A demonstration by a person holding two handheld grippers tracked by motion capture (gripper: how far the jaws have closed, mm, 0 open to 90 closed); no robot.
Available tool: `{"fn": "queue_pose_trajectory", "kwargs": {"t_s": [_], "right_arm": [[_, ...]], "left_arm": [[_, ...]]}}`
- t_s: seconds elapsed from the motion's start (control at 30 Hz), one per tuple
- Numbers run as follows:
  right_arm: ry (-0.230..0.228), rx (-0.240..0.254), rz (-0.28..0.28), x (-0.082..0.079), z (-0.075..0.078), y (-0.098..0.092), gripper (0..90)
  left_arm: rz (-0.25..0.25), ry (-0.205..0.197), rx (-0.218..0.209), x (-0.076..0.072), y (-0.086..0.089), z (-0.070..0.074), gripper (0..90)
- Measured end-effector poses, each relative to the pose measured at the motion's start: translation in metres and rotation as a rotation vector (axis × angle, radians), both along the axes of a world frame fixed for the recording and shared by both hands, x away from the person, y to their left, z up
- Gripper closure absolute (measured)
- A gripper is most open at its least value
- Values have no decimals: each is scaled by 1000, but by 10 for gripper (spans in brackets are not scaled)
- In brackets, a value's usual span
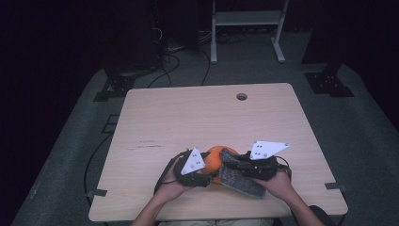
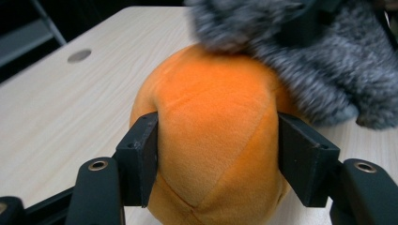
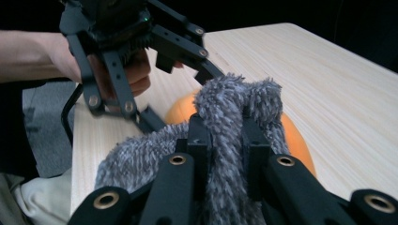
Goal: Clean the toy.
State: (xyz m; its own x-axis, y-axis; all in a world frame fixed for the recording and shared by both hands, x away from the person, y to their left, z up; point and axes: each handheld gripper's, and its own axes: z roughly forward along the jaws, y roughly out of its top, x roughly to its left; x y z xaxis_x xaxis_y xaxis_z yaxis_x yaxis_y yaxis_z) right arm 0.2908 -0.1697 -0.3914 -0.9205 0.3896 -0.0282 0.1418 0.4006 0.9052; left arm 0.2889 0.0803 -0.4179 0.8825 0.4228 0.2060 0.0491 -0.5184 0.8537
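Note:
An orange plush ball rests on the wooden table near its front edge. My left gripper straddles the ball; in the left gripper view the ball sits between the two jaws with both pads against its sides. A grey fuzzy cloth is draped over the ball's right side and hangs toward the front edge. My right gripper is shut on it; in the right gripper view the jaws pinch a bunched fold of the grey cloth above the ball.
A round cable hole lies near the table's far edge. Bare tabletop stretches behind and to both sides of the hands. A white metal frame and cables stand on the dark floor beyond the table.

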Motion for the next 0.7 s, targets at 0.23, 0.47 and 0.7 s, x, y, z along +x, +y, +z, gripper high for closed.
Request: {"fn": "queue_pose_trajectory", "kwargs": {"t_s": [0.23,0.47,0.7], "right_arm": [[8,-9,-74,7,-4,-18,777],[-31,-17,-22,-4,5,-2,777],[-33,-24,-68,0,6,-15,777]], "left_arm": [[73,287,-154,24,13,-6,165],[16,55,-35,3,1,-2,400],[28,157,-143,11,3,-1,316]]}}
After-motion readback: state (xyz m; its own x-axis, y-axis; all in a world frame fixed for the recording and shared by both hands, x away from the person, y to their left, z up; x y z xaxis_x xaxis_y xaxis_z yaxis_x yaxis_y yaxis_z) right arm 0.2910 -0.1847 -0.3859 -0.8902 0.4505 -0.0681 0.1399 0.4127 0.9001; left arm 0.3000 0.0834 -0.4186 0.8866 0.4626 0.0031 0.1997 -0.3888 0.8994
